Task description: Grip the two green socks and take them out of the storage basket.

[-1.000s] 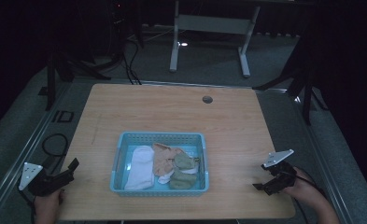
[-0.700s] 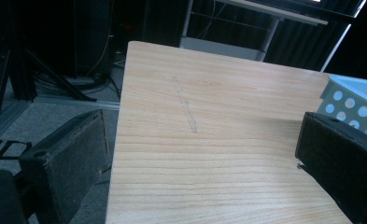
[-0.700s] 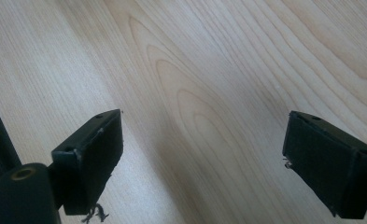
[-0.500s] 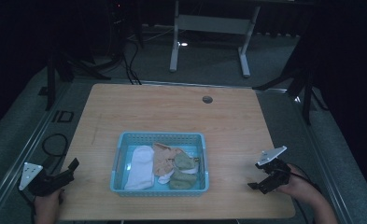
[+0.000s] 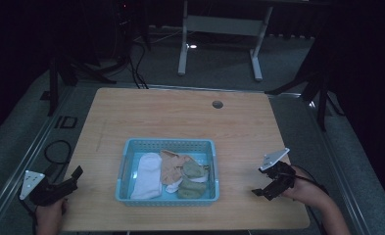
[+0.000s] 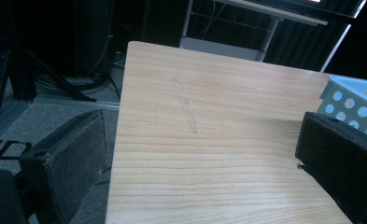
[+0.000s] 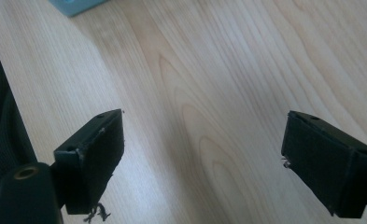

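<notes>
Two claws, left claw [image 5: 75,175] and right claw [image 5: 259,192], gaping (nothing held), flanking sock basket [image 5: 166,143].

In my left gripper view the blue basket [image 6: 351,100] is cut off at the right edge, just one perforated corner poking out beyond my right-hand jaw. My right gripper view clips it too, a sliver of blue at the top edge. From the high view, the socks [image 5: 173,172] overlap, so I can't count them.

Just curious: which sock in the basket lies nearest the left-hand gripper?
The white sock, at the left end of the blue basket; the tan and green ones lie farther right.
</notes>
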Demonstrator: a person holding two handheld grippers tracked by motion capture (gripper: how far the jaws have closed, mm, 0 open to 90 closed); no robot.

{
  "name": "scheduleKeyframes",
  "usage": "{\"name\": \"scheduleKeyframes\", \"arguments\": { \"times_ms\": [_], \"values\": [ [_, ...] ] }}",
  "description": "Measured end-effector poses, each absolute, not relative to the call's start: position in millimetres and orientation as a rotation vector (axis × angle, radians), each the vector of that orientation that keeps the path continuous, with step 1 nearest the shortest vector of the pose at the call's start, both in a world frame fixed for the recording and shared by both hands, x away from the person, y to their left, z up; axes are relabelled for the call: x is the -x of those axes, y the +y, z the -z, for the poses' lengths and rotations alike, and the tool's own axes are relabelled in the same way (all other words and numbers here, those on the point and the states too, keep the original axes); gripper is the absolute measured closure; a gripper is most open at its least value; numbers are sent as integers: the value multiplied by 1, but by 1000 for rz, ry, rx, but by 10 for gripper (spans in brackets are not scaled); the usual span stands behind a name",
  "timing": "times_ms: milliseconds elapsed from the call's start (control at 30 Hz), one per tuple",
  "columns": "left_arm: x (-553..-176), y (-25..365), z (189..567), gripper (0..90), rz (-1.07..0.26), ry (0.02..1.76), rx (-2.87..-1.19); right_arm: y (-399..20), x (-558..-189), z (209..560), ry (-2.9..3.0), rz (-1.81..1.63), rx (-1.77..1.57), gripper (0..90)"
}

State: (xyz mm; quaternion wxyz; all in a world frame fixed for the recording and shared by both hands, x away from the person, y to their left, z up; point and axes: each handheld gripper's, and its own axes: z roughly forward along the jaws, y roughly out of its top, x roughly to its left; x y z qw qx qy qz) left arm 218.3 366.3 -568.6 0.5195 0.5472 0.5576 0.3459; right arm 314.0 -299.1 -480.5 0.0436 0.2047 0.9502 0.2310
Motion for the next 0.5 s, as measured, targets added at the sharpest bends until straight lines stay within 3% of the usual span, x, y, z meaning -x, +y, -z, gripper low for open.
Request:
{"name": "scheduleKeyframes", "arguments": {
  "times_ms": [500],
  "values": [
    [-219, 366, 569, 24, -828, 1337, -1313, -275, -321, 461, 2927, -733, -560, 129]
  ]
}}
